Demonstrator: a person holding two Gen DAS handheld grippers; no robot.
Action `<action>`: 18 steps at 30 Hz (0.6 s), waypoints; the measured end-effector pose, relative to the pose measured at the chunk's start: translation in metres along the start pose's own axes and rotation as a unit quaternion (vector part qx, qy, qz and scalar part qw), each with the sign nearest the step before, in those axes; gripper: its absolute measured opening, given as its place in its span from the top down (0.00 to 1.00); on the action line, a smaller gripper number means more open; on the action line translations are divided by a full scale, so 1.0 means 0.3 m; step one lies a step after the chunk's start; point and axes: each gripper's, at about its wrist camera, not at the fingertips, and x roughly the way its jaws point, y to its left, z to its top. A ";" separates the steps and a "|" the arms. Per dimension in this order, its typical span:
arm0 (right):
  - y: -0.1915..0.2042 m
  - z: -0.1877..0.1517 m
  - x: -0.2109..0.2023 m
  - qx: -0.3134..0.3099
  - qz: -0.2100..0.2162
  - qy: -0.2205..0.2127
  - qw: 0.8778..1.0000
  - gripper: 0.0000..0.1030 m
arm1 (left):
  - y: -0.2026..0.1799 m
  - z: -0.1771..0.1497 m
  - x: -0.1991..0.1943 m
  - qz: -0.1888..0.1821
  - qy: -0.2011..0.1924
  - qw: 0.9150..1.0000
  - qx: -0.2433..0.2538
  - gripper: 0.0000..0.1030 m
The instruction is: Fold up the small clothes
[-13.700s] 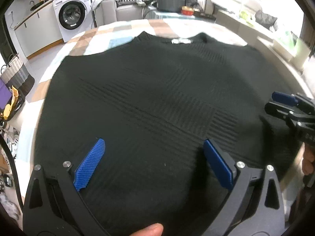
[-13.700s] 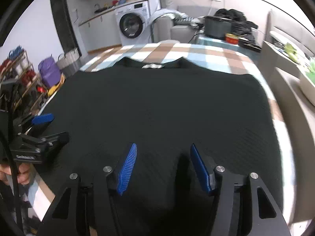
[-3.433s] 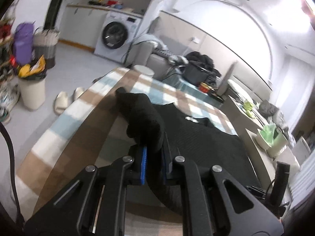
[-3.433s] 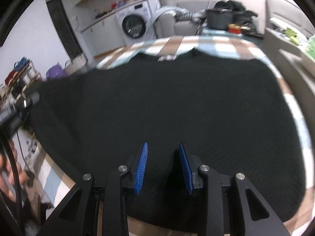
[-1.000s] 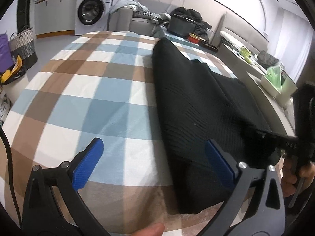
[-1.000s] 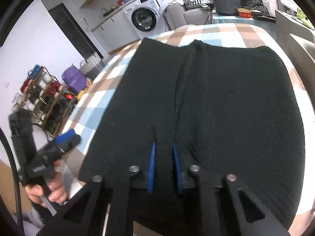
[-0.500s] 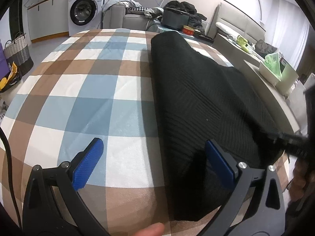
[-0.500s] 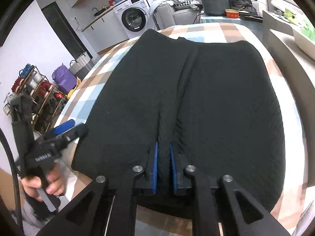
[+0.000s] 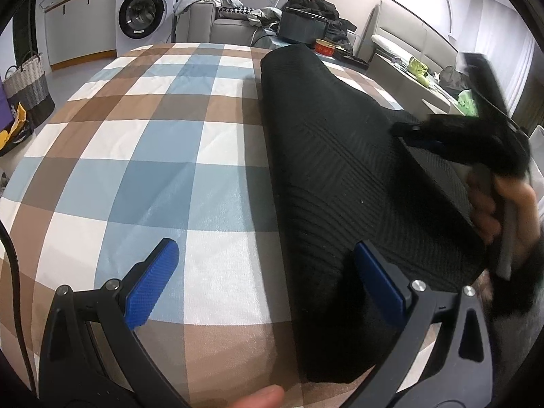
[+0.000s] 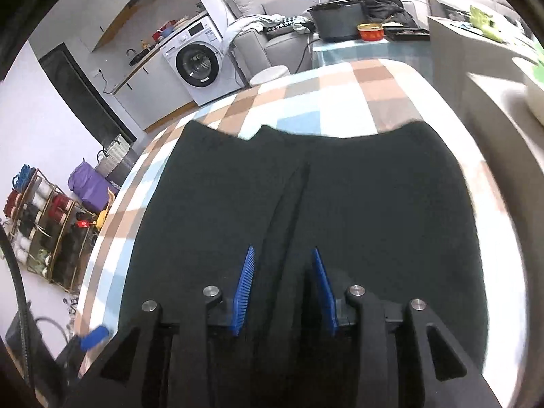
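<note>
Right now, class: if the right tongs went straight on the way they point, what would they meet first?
Most likely the black sweater: the right tongs, open, angle down over its central fold, though the depth is unclear.

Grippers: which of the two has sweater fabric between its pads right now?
The right gripper: a ridge of the black sweater runs between its blue pads, jaws just opening. The left gripper stands wide open, with only the sweater's edge and checked cloth between.

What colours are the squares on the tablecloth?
Blue, brown and white checks on the tablecloth, clearest in the left wrist view.
</note>
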 end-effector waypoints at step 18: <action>-0.082 0.092 0.062 0.021 0.021 0.011 0.999 0.56 | 0.017 0.010 0.002 -0.004 0.001 1.000 -0.003 0.01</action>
